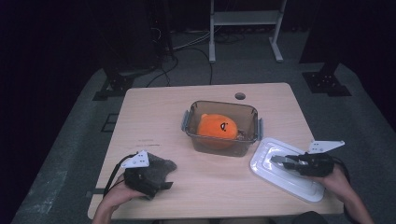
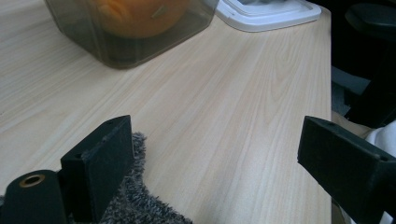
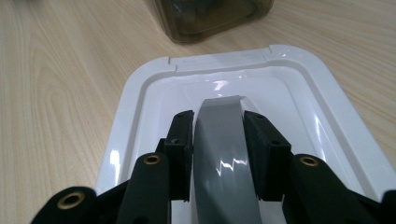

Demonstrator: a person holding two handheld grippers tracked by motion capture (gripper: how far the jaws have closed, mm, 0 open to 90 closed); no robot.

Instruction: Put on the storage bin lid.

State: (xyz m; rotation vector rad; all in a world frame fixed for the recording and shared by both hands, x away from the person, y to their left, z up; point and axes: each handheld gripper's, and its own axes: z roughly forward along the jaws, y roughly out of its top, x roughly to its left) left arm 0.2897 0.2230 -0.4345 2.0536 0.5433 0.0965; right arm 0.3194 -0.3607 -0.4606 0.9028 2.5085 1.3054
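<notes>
A clear lidless container (image 1: 219, 103) stands at the table's middle with an orange plush toy (image 1: 217, 128) inside. Its white lid (image 1: 266, 161) lies flat at the front right. My right gripper (image 1: 279, 159) is shut on the lid's grey handle (image 3: 224, 154), one pad pressing on each side. At the front left, my left gripper (image 1: 161, 177) stands open just above the table. A grey fuzzy thing (image 1: 161, 165) lies against its left jaw and under it (image 2: 135, 205). Nothing sits between its wide-apart jaws but bare wood.
The wooden table (image 1: 154, 116) has a small round hole (image 1: 240, 96) near its far edge. Dark stands and cables sit on the grey floor behind it. In the left gripper view, the container (image 2: 121, 42) and the lid (image 2: 266, 14) lie ahead.
</notes>
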